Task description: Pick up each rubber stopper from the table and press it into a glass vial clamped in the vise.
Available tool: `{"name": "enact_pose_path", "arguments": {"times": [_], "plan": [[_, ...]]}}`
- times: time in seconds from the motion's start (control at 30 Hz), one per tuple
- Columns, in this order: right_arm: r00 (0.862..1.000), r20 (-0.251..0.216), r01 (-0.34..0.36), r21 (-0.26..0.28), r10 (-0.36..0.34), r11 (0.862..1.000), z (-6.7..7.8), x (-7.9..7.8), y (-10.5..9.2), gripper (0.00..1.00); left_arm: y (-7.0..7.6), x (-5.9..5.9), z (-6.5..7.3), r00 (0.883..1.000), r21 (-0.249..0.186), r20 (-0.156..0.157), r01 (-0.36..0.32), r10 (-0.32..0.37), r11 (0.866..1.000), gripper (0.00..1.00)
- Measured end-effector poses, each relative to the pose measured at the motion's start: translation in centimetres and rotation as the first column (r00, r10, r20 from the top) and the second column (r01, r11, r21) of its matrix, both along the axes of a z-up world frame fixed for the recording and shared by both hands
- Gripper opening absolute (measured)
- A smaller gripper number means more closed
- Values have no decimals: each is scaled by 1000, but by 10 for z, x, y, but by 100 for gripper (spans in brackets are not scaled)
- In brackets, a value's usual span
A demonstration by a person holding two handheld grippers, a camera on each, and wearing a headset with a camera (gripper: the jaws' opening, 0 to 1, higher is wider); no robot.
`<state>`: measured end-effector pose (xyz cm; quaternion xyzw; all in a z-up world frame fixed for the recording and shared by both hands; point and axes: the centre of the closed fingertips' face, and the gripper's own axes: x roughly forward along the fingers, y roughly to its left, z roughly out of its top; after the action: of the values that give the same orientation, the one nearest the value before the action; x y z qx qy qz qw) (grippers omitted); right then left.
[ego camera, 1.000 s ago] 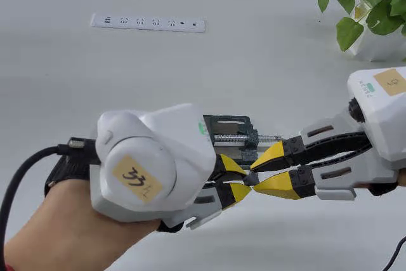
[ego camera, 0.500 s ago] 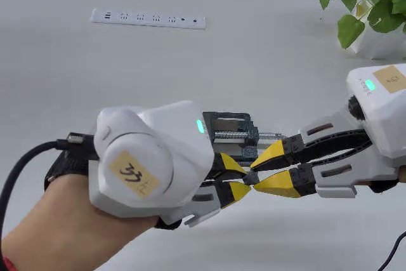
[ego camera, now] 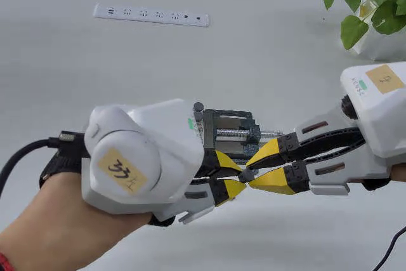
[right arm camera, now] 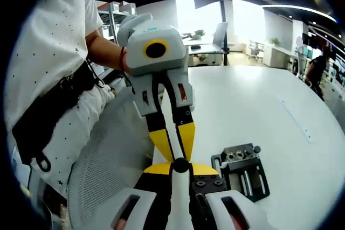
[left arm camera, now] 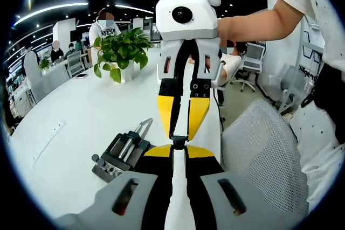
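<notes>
A big white table [ego camera: 298, 61] fills the head view, in a bright office.

Closest is a hand [ego camera: 57, 233] holding the left gripper [ego camera: 236, 177]. A black cable [ego camera: 19, 160] runs from its back. The right gripper [ego camera: 251, 171] comes in from the right. The 2 grippers meet tip to tip, up above the table.

A small dark stopper [ego camera: 245, 173] sits right where the yellow tips meet. In the right gripper view the stopper [right arm camera: 181, 165] looks like a little dark ball pinched between that gripper's own tips, which are almost closed on it. The left gripper [right arm camera: 176, 153] comes down from above and touches it. Its jaws are almost closed too, but I cannot tell if they grip the stopper or only touch it. In the left gripper view the stopper [left arm camera: 178, 143] is a dark spot between both sets of tips, with the right gripper [left arm camera: 179, 133] above it.

Just behind the tips a dark vise [ego camera: 231, 132] stands on the table. Small round things sit at 1 end of it, too small to tell.

Farther back lies a white power strip [ego camera: 151, 15]. A green plant [ego camera: 374, 1] stands at the far right.
</notes>
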<state>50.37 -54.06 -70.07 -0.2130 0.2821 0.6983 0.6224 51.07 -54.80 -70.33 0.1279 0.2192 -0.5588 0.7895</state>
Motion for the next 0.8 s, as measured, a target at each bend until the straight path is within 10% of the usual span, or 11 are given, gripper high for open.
{"name": "enact_pose_path", "arguments": {"times": [0.8], "plan": [[999, 19, 45, -66, -44, 997, 4, 34, 19, 6, 39, 13, -5, 993, -74, 0, -119, 120, 990, 25]]}}
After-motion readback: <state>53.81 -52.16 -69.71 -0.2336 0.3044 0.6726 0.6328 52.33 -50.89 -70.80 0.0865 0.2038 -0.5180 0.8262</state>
